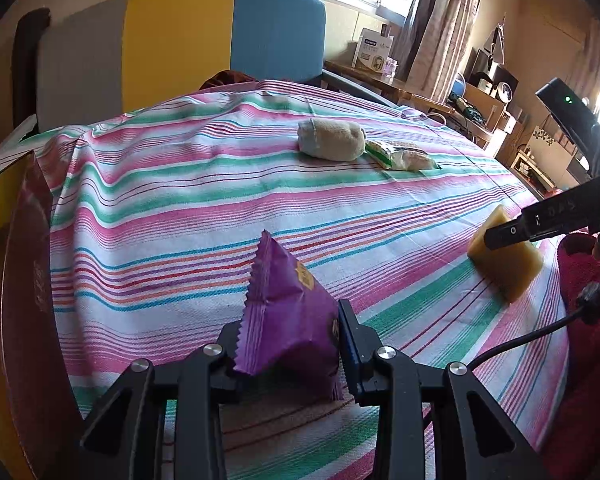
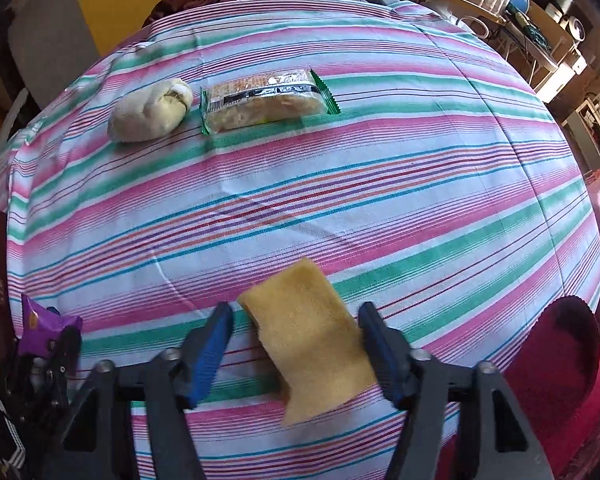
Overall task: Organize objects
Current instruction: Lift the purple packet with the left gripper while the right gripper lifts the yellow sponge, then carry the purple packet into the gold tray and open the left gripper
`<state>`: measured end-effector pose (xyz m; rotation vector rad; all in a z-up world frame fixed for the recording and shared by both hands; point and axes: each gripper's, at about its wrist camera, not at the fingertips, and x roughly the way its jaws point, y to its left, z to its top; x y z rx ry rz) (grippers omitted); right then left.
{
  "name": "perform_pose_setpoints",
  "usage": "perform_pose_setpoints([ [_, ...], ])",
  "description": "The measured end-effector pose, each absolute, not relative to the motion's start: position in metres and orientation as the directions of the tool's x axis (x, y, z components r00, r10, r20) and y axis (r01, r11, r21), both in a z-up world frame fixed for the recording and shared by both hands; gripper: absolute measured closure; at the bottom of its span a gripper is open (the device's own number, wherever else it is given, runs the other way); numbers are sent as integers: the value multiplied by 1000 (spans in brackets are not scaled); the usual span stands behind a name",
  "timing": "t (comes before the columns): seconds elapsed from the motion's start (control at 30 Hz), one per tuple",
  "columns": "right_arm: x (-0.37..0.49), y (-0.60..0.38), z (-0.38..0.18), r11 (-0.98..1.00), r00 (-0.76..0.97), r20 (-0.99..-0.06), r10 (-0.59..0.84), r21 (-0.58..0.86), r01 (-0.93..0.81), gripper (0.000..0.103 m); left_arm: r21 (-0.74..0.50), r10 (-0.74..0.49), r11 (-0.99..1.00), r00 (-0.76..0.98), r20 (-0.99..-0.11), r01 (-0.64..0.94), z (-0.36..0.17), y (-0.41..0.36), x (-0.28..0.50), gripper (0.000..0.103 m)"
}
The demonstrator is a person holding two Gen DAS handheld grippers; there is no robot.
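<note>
My left gripper (image 1: 288,324) is shut on a purple snack packet (image 1: 284,300), which stands up between its fingers over the striped cloth (image 1: 180,208). In the right wrist view, a yellow sponge (image 2: 312,340) lies between the blue pads of my right gripper (image 2: 296,312), slightly askew. The right pad touches it and a narrow gap shows at the left pad. In the left wrist view, the same sponge (image 1: 508,272) sits near the right edge under a black finger (image 1: 540,224). The left gripper (image 2: 56,344) with the purple packet (image 2: 44,320) shows at the lower left.
A beige rolled bundle (image 2: 152,114) and a green-edged cracker packet (image 2: 264,98) lie side by side at the far side. A dark red box (image 1: 24,280) stands at the left edge. A red fabric thing (image 2: 560,360) lies off the right edge. A grey, yellow and blue chair back (image 1: 180,40) rises behind.
</note>
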<state>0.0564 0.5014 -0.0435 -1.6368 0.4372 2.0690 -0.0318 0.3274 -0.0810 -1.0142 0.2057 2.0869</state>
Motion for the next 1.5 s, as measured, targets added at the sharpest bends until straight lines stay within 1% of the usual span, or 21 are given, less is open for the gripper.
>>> perform_pose_setpoints([
  [0.03, 57, 499, -43, -846, -185, -967, 175, -52, -531, 57, -185, 587, -674, -367, -722, -715, -81, 327, -32, 67],
  [0.1, 56, 497, -40, -849, -222, -961, 166, -25, -529, 60, -189, 589, -674, -365, -721, -715, -81, 326, -32, 67],
  [0.2, 53, 497, -37, -839, -334, -937, 106, 96, -536, 61, -190, 590, -673, -364, -721, -714, -81, 327, -33, 67],
  [0.27, 51, 498, -42, -827, -390, -917, 87, 151, -542, 61, -190, 590, -674, -365, -721, -714, -81, 327, -33, 67],
  [0.3, 50, 498, -45, -821, -395, -914, 90, 156, -548, 60, -190, 590, -674, -365, -721, -714, -81, 327, -33, 67],
  [0.47, 46, 499, -46, -829, -401, -910, 107, 141, -540, 61, -190, 590, -674, -364, -721, -714, -82, 327, -33, 67],
  [0.67, 40, 490, -45, -851, -388, -911, 138, 91, -517, 61, -189, 590, -674, -365, -721, -714, -82, 327, -33, 67],
  [1.33, 40, 490, -47, -852, -385, -912, 141, 86, -516, 61, -168, 580, -678, -379, -721, -716, -81, 328, -31, 67],
  [1.5, 40, 491, -46, -853, -391, -910, 140, 90, -515, 61, -144, 561, -685, -391, -729, -714, -78, 329, -29, 69],
])
